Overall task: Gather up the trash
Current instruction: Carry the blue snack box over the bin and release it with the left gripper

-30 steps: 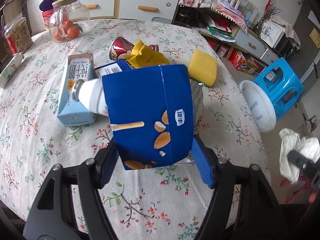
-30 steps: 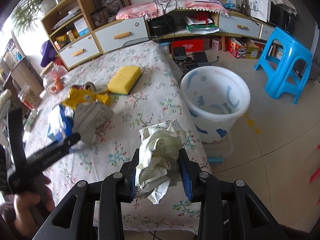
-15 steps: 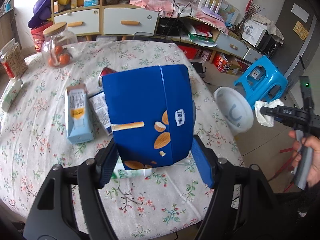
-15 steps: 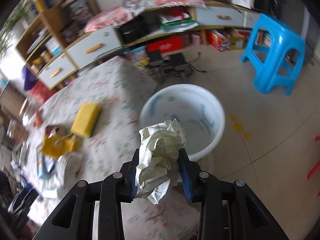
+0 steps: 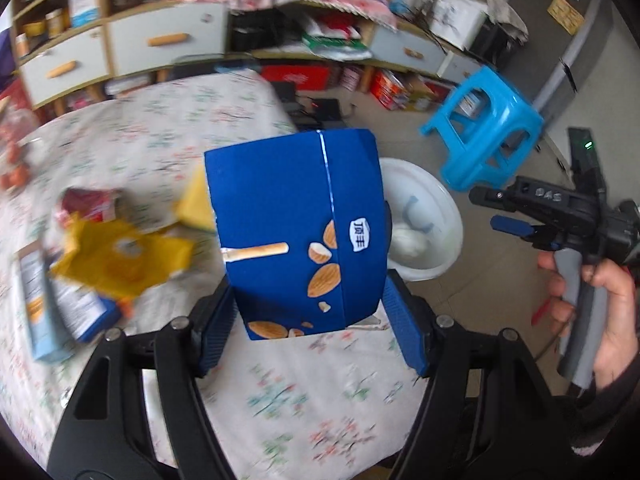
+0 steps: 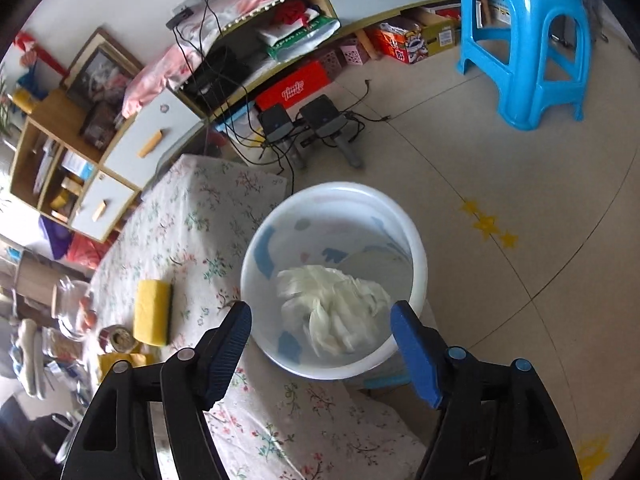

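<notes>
Tool state, left: the left tool [image 5: 308, 320] is clenched on one blue snack box [image 5: 296, 232], both blue pads pressed against its lower sides, and holds it above the worktop [image 5: 280, 392] near the edge. Tool state, right: the right tool [image 6: 322, 350] is released, pads spread wide with nothing between them, positioned over the open mouth of one white bucket [image 6: 256, 248].

One crumpled wad of white paper [image 6: 332, 312] lies inside the bucket, on its bottom. The bucket stands on the floor just beside the worktop edge. The left view shows the same bucket [image 5: 448, 216] beyond the box, partly hidden by it.

Items on the floral cloth, right view: one yellow sponge [image 6: 152, 312], one red can [image 6: 114, 338] just beside it, one glass jar [image 6: 72, 308] holding orange fruit. Left view, blurred: one yellow wrapper [image 5: 120, 260] and one pale blue carton [image 5: 38, 312] left of the box.

One blue plastic stool [image 6: 524, 40] stands on the floor, well apart from the bucket.
</notes>
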